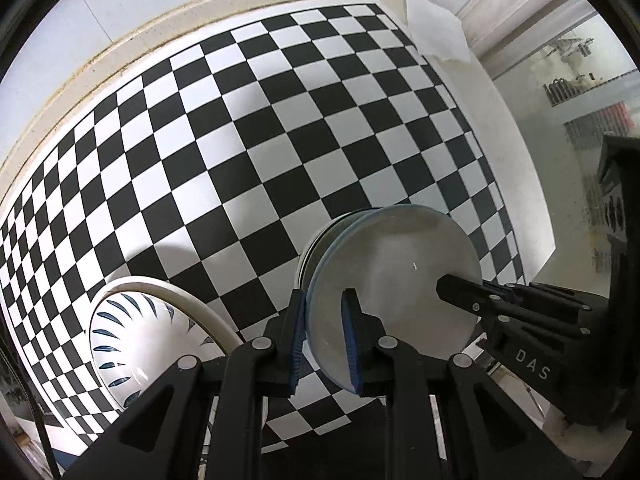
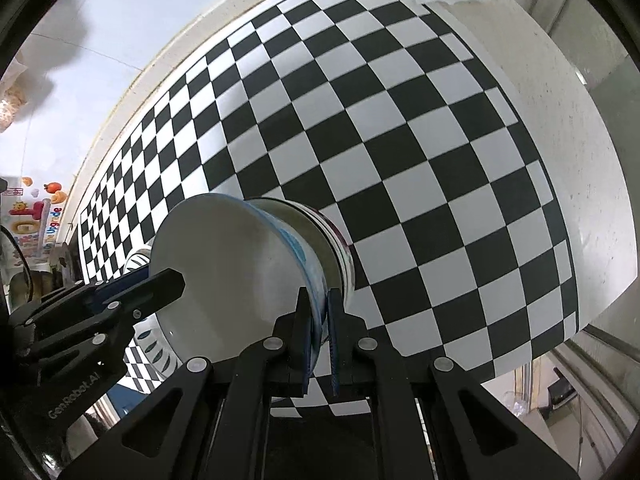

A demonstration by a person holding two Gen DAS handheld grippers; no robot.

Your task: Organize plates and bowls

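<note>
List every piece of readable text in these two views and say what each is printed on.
"DAS": on the right claw's black body, left wrist view.
"GenRobot.AI": on the left claw's black body, right wrist view.
Colourful wall stickers carry lettering, too blurred to read.
The bowl both claws grip shows no text.

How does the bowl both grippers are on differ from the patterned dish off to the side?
The held bowl is plain pale inside with a light blue rim; the patterned dish carries dark blue leaf strokes. The held bowl is pinched at its rim by the left gripper and right gripper and sits in another bowl; the patterned dish lies ungripped. Both are round and over the checkered cloth.
</note>
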